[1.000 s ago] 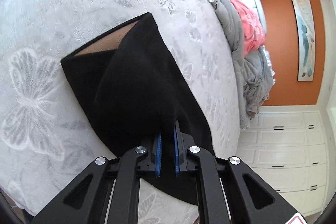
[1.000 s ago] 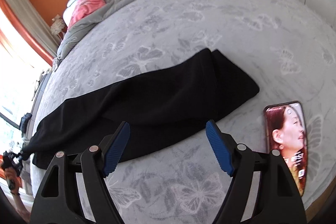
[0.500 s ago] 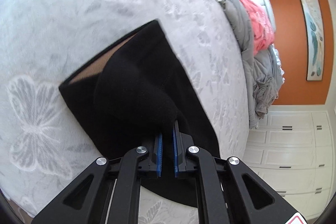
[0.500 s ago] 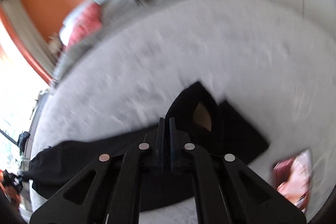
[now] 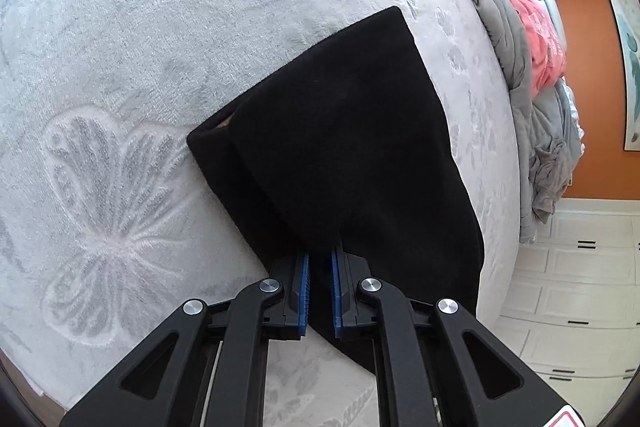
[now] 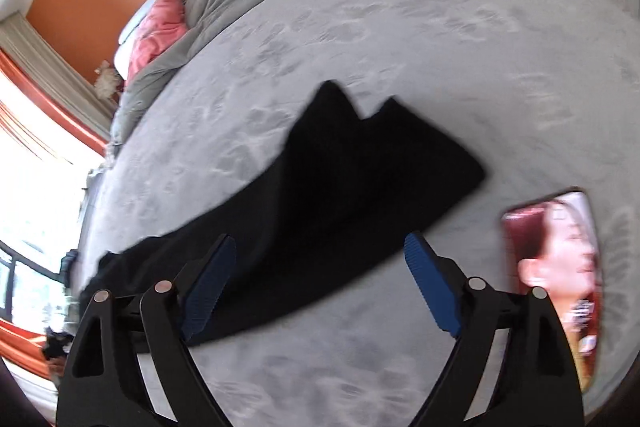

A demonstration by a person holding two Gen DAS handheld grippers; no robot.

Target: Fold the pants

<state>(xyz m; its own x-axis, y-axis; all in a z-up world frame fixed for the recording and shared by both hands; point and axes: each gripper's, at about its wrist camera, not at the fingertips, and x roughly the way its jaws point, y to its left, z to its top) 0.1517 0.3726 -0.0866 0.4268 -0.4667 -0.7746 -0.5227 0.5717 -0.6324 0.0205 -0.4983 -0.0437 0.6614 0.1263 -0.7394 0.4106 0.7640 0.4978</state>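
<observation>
Since a second ago your left gripper (image 5: 320, 293) has dropped closer to the bed (image 5: 132, 39), dragging the pinched end of the pants (image 5: 340, 147) so the tan lining barely shows now. Your right gripper (image 6: 320, 287) has just been opening and has nothing between its blue pads. Left one's clamped tight on the black cloth. I'd say you're early on: one end is doubled over, the long leg stretches flat toward the window. Pants lie just ahead of the open jaws, phone (image 6: 560, 283) off to the right.
</observation>
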